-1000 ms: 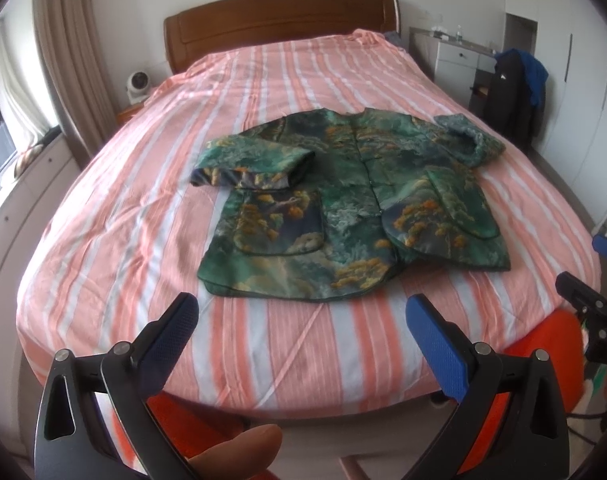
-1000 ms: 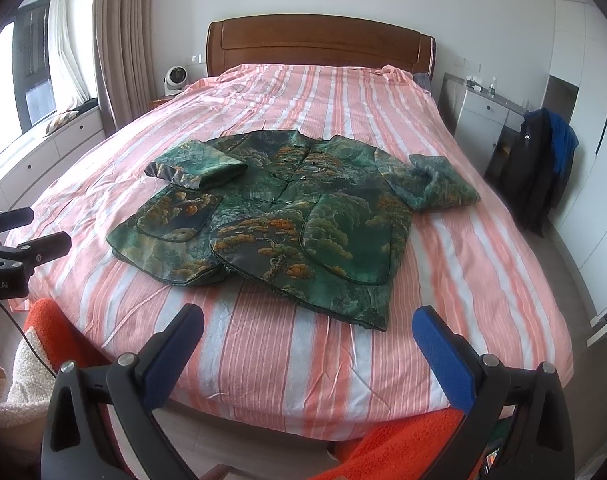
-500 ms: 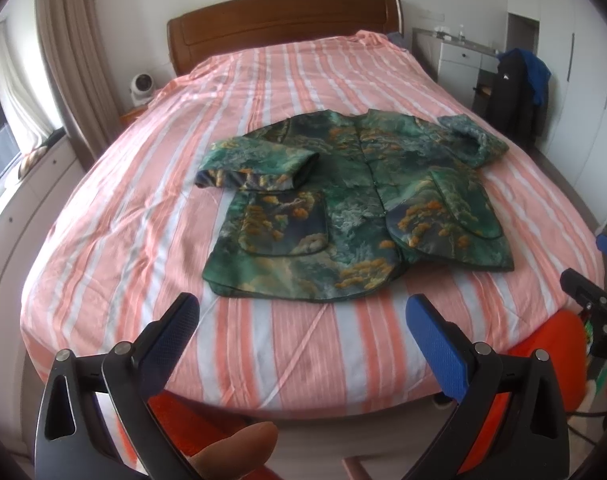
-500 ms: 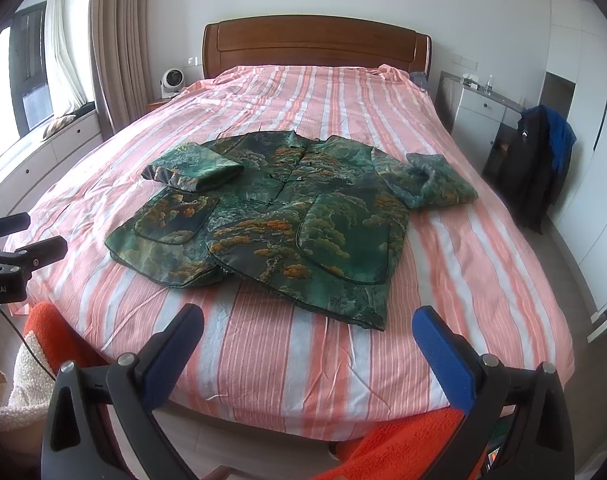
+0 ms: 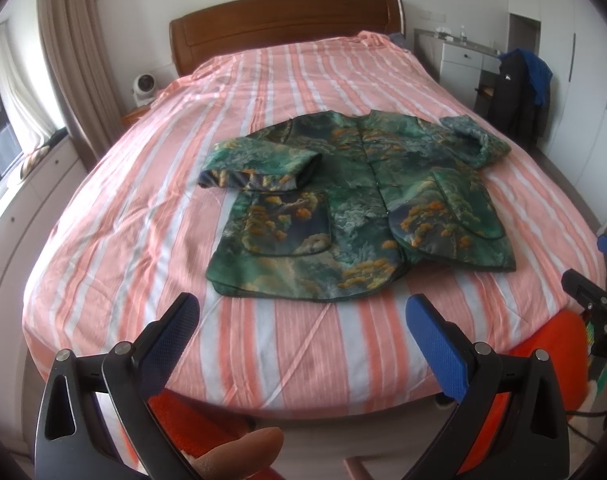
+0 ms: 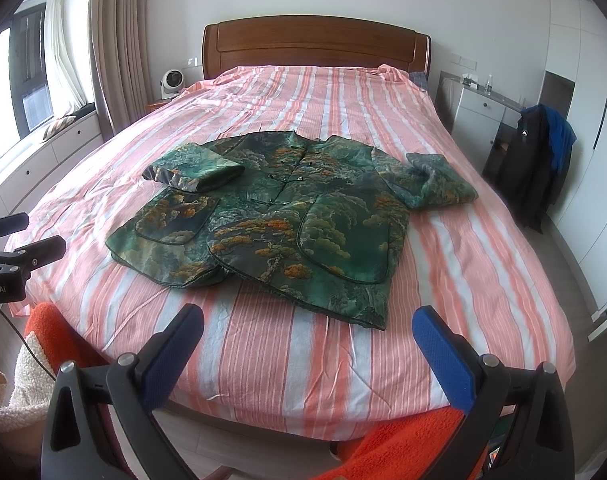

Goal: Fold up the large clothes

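Observation:
A green jacket (image 5: 355, 196) with orange tree patterns lies front side up on the striped bed (image 5: 151, 216). Its left sleeve (image 5: 259, 164) is folded in over the chest; the other sleeve (image 5: 475, 144) lies bunched at the right. My left gripper (image 5: 303, 320) hangs open above the bed's near edge, short of the jacket's hem, holding nothing. In the right wrist view the same jacket (image 6: 279, 216) lies ahead, and my right gripper (image 6: 307, 328) is open and apart from the hem. Each gripper shows at the edge of the other's view.
A wooden headboard (image 6: 315, 44) stands at the far end. A small fan (image 6: 171, 80) sits on the left nightstand, a white desk (image 6: 483, 112) and dark clothes (image 6: 539, 160) at the right. Orange fabric (image 6: 407, 444) lies below the bed's near edge. A fingertip (image 5: 239, 452) shows at the bottom.
Both grippers have moved slightly forward and up toward the bed, so the jacket sits a little closer. Both stay open and the jacket has not moved.

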Demonstrator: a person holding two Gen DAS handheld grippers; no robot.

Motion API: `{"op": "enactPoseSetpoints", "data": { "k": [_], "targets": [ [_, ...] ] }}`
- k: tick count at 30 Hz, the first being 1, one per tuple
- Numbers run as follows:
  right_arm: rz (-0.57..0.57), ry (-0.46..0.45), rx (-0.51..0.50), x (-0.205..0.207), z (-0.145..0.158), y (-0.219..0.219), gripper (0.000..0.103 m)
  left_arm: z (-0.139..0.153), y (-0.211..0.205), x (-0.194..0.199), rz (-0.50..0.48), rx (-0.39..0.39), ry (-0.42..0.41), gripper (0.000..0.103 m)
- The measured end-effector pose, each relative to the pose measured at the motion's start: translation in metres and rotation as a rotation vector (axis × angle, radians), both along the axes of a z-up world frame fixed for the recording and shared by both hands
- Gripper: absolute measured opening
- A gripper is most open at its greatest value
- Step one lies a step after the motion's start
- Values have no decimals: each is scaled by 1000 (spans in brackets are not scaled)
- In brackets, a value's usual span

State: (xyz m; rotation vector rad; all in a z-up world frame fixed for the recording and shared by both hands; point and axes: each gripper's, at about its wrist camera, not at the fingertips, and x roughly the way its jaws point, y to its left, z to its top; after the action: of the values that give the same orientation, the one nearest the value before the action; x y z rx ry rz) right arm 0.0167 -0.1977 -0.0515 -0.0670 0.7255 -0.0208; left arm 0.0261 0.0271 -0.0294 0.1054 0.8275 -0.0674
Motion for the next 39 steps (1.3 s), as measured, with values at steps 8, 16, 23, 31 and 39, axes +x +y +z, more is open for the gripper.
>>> {"op": "enactPoseSetpoints", "data": {
  "k": [8,16,23,31,39],
  "targets": [
    [-4,4,4,1,-1,-1,103,1,3,0,3,1,2,103],
    [-4,5,6,1,-1,-2,103,-3,5,2,16,9,4,103],
    [-10,7,11,0,-2,-3,103,-8,14,8,50,1,12,103],
    [-7,-49,61,4,1,-16,103,-23,51,43,23,-81,38,103],
    [-54,10,315,70,-67,-126,103,-136,150,169,59,-315,256,102]
  ]
}}
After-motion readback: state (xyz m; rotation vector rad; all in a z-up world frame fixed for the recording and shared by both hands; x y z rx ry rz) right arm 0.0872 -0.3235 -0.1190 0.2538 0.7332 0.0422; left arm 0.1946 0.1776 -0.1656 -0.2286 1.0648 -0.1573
